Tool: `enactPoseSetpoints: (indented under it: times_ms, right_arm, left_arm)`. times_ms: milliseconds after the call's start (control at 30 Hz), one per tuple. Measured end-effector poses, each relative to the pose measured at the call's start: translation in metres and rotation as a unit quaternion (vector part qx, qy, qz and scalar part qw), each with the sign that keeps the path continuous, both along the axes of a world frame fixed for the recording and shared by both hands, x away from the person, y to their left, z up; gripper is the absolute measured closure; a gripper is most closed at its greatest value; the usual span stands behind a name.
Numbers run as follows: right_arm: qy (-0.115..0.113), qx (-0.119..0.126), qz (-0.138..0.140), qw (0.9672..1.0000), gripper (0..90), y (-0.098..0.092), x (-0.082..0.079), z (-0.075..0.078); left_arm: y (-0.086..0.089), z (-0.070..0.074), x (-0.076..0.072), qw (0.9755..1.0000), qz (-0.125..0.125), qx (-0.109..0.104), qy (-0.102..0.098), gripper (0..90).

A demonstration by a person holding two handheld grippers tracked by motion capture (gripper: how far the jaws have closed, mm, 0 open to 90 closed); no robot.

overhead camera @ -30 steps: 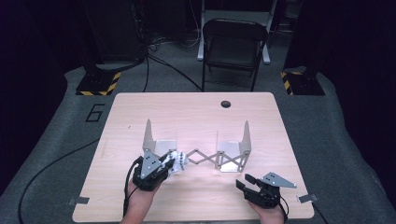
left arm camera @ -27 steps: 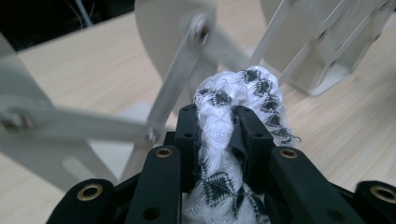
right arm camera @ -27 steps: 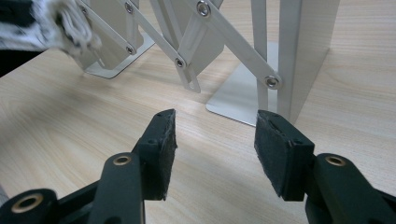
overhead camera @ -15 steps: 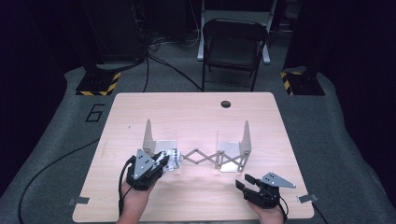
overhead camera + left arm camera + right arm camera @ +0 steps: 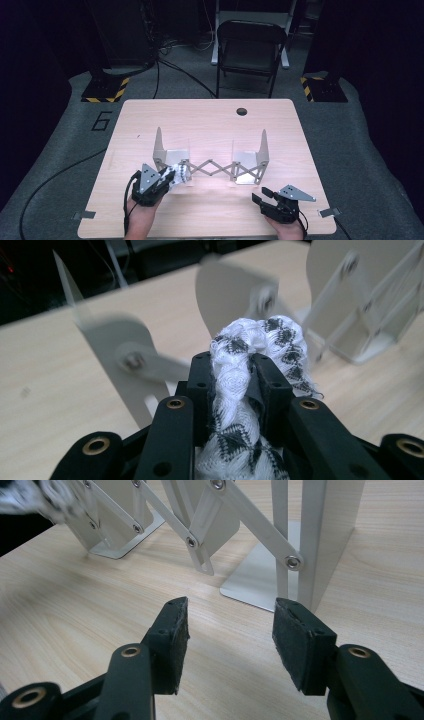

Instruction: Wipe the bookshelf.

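Note:
A white-and-black patterned cloth point(image 5: 252, 370) is bunched between the jaws of my left gripper point(image 5: 235, 375), which is shut on it. In the high view the left gripper point(image 5: 167, 179) holds the cloth point(image 5: 178, 175) at the left end of a white expandable rack point(image 5: 210, 165) with scissor links. My right gripper point(image 5: 261, 195) rests near the table's front right edge, just in front of the rack's right upright. In the right gripper view its jaws point(image 5: 227, 630) stand open with only bare table between them, and the rack's right foot point(image 5: 260, 582) lies just beyond.
The wooden table point(image 5: 210, 120) has a round cable hole point(image 5: 242, 111) at its far edge. A dark folding chair point(image 5: 250, 50) stands behind the table. Two striped stand bases point(image 5: 105, 90) sit on the floor, and cables trail at the left.
My left gripper, with the cloth in it, has drawn back a little from the rack toward the table's front left. The right gripper has stayed where it was.

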State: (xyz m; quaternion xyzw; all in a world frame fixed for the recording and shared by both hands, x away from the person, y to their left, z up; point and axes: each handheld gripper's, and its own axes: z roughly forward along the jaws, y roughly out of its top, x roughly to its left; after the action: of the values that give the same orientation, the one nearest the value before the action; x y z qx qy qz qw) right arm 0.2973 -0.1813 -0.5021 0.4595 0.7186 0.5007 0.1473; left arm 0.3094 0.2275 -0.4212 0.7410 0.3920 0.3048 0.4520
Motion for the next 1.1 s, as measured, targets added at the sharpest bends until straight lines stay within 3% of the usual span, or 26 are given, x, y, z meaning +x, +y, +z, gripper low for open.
enactPoseSetpoints:
  times_ms: [33, 133, 300, 433, 500, 633, 767, 1033, 1100]
  right_arm:
    - [-0.005, -0.001, 0.001, 1.0000, 48.0, 0.000, 0.001, 0.000]
    - [-0.004, -0.001, 0.001, 1.0000, 48.0, 0.000, 0.001, -0.001]
    - [0.000, 0.000, 0.000, 1.0000, 48.0, 0.001, 0.000, 0.000]
    - [0.003, -0.001, 0.000, 1.0000, 48.0, 0.000, 0.001, -0.001]
    - [0.002, -0.001, -0.002, 1.0000, 48.0, 0.000, 0.001, -0.001]
    - [0.002, -0.001, -0.003, 1.0000, 48.0, -0.001, 0.001, -0.001]
    - [0.001, 0.000, -0.001, 1.0000, 47.9, 0.000, 0.001, -0.002]
    - [0.005, 0.001, -0.005, 1.0000, 47.9, 0.000, 0.000, -0.002]
    - [0.006, -0.002, -0.004, 1.0000, 47.9, 0.000, 0.001, -0.003]
  left_arm:
    - [0.002, 0.007, -0.002, 0.9999, 0.003, -0.003, -0.011, 73.2]
    - [0.008, 0.010, -0.002, 0.9999, 0.005, -0.008, -0.011, 73.1]
    - [0.012, -0.021, 0.003, 0.9994, 0.010, 0.004, 0.032, 73.2]
    - [0.017, -0.033, 0.009, 0.9981, 0.021, 0.015, 0.056, 73.2]
    - [0.018, -0.027, 0.007, 0.9984, 0.023, 0.015, 0.048, 73.2]
    - [0.021, -0.003, -0.001, 0.9996, 0.029, -0.002, 0.006, 73.1]
    - [0.030, 0.012, -0.005, 0.9990, 0.038, -0.011, -0.018, 73.1]
    - [0.039, -0.015, -0.003, 0.9993, 0.038, -0.005, 0.006, 73.2]
    - [0.037, -0.018, -0.003, 0.9994, 0.034, 0.005, 0.006, 73.2]
